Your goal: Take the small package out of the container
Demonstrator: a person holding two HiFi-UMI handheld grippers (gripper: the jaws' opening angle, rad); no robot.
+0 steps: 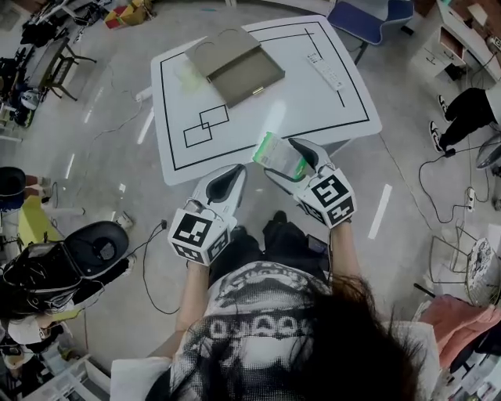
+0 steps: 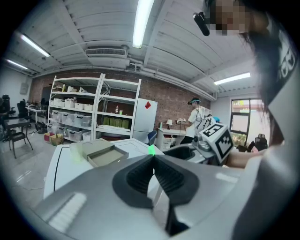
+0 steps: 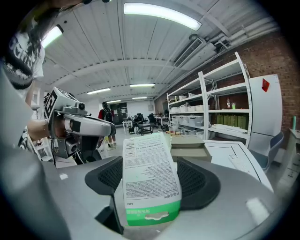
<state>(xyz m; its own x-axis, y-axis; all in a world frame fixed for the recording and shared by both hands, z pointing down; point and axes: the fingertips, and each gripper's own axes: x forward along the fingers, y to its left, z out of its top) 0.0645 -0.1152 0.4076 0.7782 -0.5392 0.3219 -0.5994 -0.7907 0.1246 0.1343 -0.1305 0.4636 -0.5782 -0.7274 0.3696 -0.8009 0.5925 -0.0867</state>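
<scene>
The small package (image 1: 275, 154), a white pouch with a green end, is clamped in my right gripper (image 1: 280, 157) just off the white table's (image 1: 344, 110) near edge. In the right gripper view the package (image 3: 149, 180) stands upright between the black pads (image 3: 199, 180), printed side facing the camera. The container (image 1: 235, 64), a tan box with its lid swung open, lies at the table's far side, well away from both grippers. My left gripper (image 1: 236, 174) hangs to the left of the right one, its jaws closed together (image 2: 153, 158) on nothing.
A white remote (image 1: 325, 72) lies near the table's far right. Black outlines are drawn on the tabletop. A blue chair (image 1: 368, 16) stands beyond the table, a black bag and stool (image 1: 78, 262) on the floor at left, cables and a person's legs (image 1: 466, 113) at right.
</scene>
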